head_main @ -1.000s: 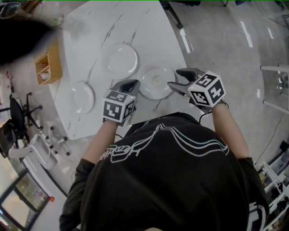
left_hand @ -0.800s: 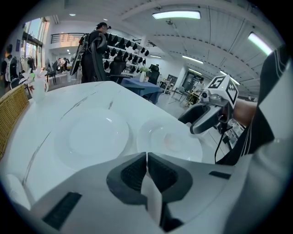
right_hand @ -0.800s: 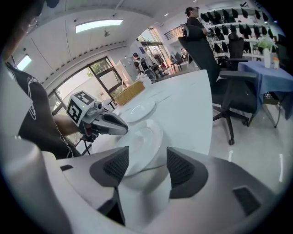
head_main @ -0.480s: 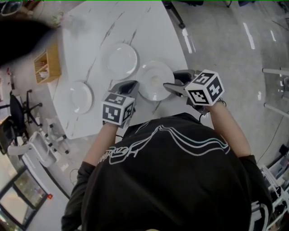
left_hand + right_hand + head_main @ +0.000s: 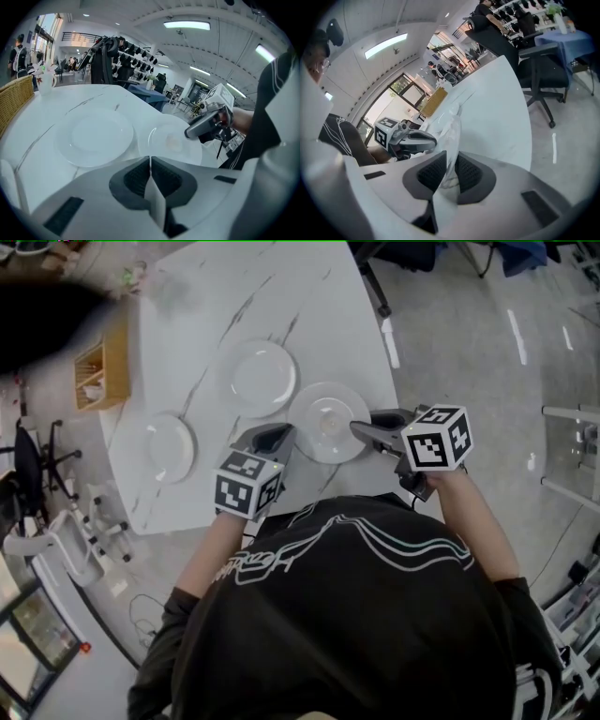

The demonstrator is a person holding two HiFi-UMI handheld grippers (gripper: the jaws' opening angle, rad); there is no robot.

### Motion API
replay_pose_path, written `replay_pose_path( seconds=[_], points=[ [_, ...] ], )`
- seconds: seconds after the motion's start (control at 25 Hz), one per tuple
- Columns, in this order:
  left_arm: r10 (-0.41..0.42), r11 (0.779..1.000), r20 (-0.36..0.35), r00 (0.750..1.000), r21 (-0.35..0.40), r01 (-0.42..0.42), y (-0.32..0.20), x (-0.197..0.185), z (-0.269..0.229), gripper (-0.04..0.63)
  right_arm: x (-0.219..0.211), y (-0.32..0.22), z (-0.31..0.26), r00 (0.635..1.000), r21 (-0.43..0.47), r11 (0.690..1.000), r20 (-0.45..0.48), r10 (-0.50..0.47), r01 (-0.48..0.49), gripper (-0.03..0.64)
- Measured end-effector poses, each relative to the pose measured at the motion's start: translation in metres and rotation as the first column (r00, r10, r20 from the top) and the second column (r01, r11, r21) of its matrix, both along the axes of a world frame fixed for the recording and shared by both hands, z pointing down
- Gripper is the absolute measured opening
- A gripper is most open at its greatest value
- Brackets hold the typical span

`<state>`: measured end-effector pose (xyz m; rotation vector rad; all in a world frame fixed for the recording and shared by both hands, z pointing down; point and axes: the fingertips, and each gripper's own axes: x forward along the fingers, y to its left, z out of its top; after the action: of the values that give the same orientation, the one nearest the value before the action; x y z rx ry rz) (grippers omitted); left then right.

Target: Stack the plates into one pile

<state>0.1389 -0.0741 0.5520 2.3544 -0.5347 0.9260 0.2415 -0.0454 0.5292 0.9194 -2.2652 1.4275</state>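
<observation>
Plates lie unstacked on the white table in the head view: the nearest plate by the near edge, the far plate at its ten o'clock and the small plate well apart at its nine o'clock; none has shifted against the others since a second ago; what has changed is the right gripper, which then stood wide open at the nearest plate's three o'clock rim and now has its jaws closing over that rim; I judge the first lift is about to start, with no pile begun; the left gripper hovers just beside the same plate's nine o'clock edge. From the left gripper view its claw is fully closed, pad against pad, holding nothing; the far plate lies at eleven o'clock beyond it and the nearest plate at one o'clock, with the other claw on that plate's far side. From the right gripper view the claw is nearly closed; the nearest plate's thin rim runs up between the two pads, which pinch it.
</observation>
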Motion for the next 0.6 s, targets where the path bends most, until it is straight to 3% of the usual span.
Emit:
replay_pose_path(
  seconds=[0.24,0.6],
  points=[
    [-0.044,0.999,-0.044,0.998,-0.008,0.044,-0.002,-0.008,-0.009,0.032,0.004,-0.008,-0.004,0.993,-0.049,0.997,0.097,0.066,-0.061,0.046],
    [-0.162,0.986,-0.111,0.980,0.010,0.165,-0.015,-0.038,-0.022,0.032,-0.008,-0.021,-0.017,0.993,-0.029,0.999,0.114,0.028,-0.025,0.040]
  ],
)
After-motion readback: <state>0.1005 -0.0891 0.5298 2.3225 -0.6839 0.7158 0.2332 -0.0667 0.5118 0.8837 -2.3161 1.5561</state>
